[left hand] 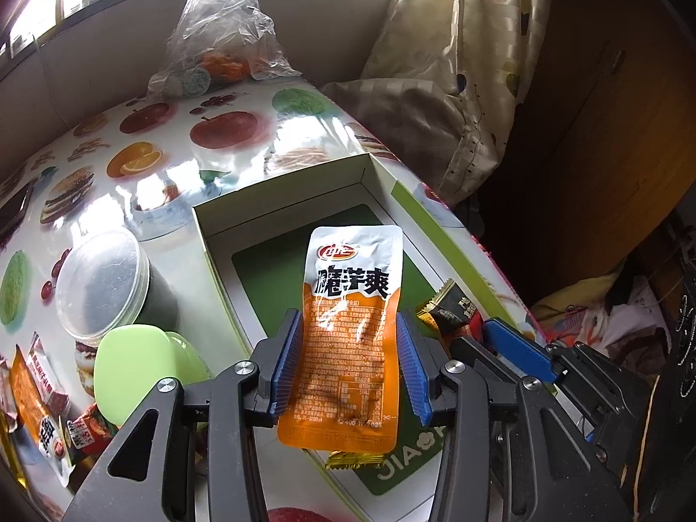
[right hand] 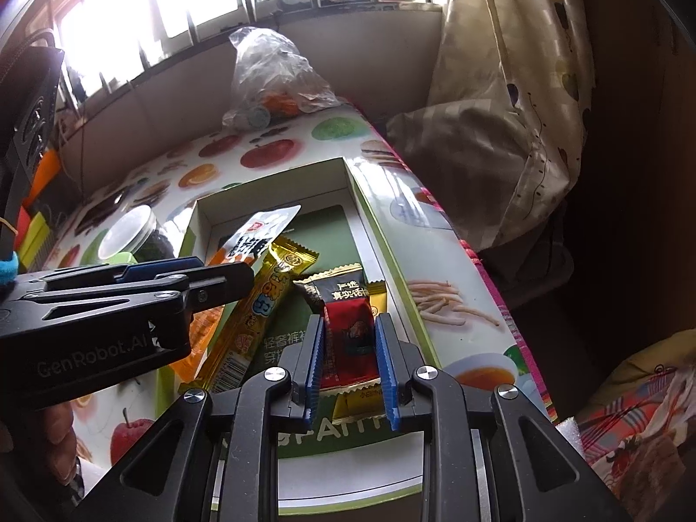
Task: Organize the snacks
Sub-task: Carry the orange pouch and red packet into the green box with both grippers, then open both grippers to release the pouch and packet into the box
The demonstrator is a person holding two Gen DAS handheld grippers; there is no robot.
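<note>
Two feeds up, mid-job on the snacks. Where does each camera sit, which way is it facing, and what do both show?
Left wrist: on the left gripper, looking down along its fingers into the open box; it grips an orange-and-white pouch; right gripper alongside.
Right wrist: on the right gripper, looking down into the same box; it grips a red-and-black packet; left gripper and part of a hand show.
Shared: box, pouch, clear plastic bag, fruit-print tabletop.

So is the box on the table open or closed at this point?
Open. The box has no lid on it; its white inner walls and green floor show, with a long yellow snack bar lying inside.
</note>
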